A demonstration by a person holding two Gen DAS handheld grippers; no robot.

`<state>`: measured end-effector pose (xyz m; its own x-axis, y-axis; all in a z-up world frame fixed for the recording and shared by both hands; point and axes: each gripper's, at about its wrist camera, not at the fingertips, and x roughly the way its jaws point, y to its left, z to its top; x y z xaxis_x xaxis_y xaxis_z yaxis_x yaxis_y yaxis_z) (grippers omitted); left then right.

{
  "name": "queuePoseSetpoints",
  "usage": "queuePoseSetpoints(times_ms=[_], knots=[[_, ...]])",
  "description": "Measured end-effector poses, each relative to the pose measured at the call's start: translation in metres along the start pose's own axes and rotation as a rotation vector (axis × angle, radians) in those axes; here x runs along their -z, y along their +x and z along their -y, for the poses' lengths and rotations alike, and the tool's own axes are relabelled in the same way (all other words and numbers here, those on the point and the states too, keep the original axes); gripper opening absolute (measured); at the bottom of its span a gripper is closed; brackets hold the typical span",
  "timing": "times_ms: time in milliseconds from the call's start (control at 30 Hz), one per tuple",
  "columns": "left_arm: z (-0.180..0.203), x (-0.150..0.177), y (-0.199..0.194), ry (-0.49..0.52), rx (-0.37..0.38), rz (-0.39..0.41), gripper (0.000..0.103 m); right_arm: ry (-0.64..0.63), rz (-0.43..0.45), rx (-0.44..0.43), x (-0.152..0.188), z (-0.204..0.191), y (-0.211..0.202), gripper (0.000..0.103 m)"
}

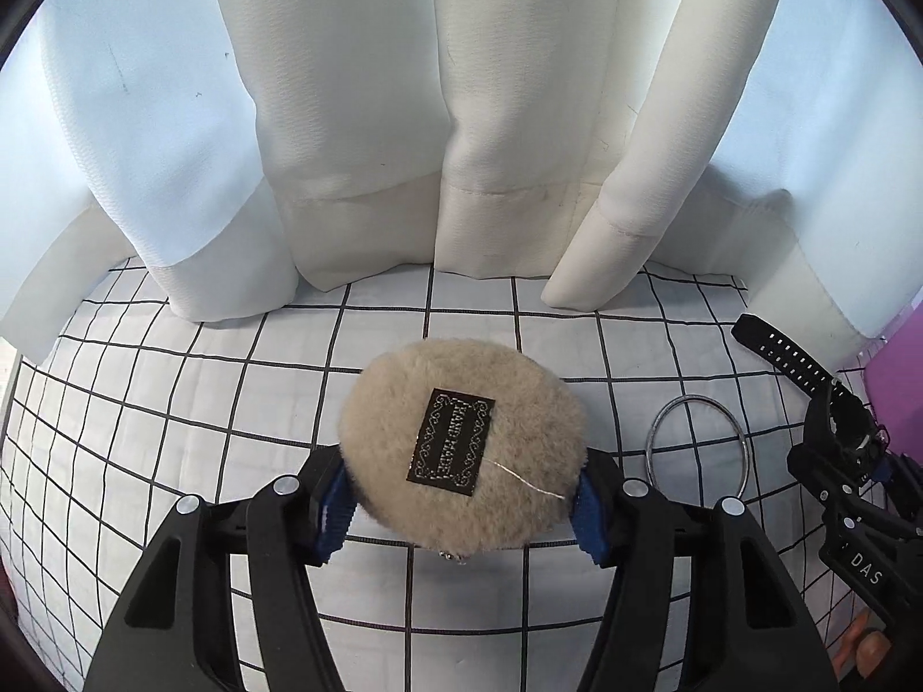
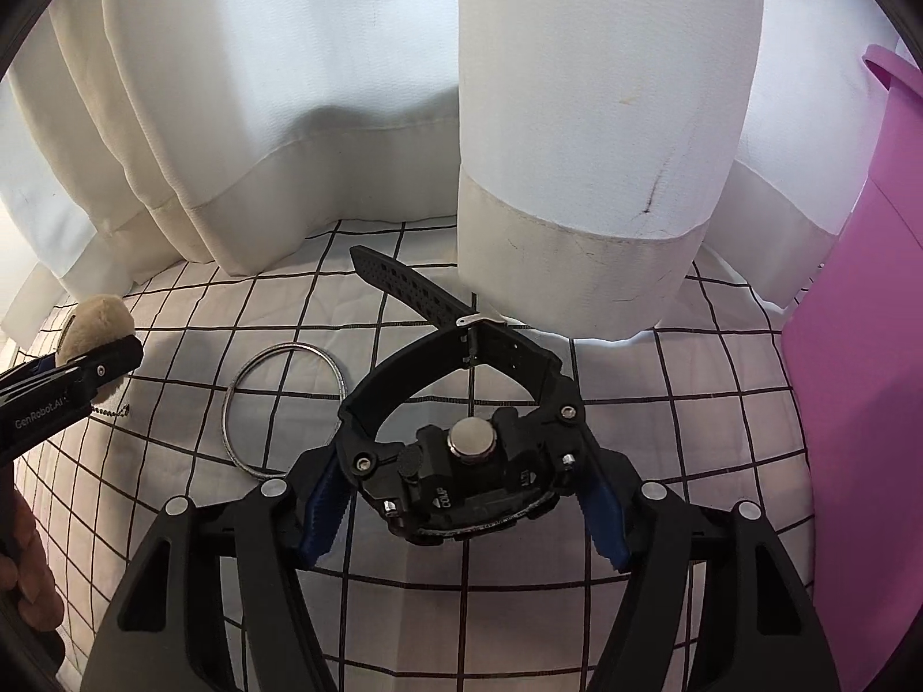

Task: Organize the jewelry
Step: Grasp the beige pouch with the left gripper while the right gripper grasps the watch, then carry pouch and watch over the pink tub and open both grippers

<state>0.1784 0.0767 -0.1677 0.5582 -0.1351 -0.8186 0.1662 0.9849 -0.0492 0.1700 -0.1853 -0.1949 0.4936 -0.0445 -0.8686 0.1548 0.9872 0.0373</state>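
My left gripper is shut on a round beige fuzzy pouch with a black label, held above the checked cloth. A small bead chain hangs under it. My right gripper is shut on a black digital watch, its strap sticking up and away. The watch and right gripper also show at the right of the left wrist view. A silver bangle lies flat on the cloth between the two grippers; it also shows in the right wrist view. The pouch and left gripper show at the left there.
A white cloth with a black grid covers the surface. White curtains hang close behind, their hems resting on the cloth. A purple container stands at the right, its wall close to the right gripper.
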Motion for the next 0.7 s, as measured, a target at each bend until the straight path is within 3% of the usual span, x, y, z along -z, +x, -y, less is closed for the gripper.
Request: queuePoseSetpoints(times_ms=[433, 700], knots=[[0.02, 0.023, -0.082, 0.043, 0.02, 0.054, 0.059, -0.021, 0.078, -0.042, 0.011, -0.005, -0.059, 0.066], [0.044, 0.015, -0.134, 0.062, 0.03, 0.117, 0.059, -0.054, 0.173, -0.065, 0.003, 0.012, -0.135, 0.066]])
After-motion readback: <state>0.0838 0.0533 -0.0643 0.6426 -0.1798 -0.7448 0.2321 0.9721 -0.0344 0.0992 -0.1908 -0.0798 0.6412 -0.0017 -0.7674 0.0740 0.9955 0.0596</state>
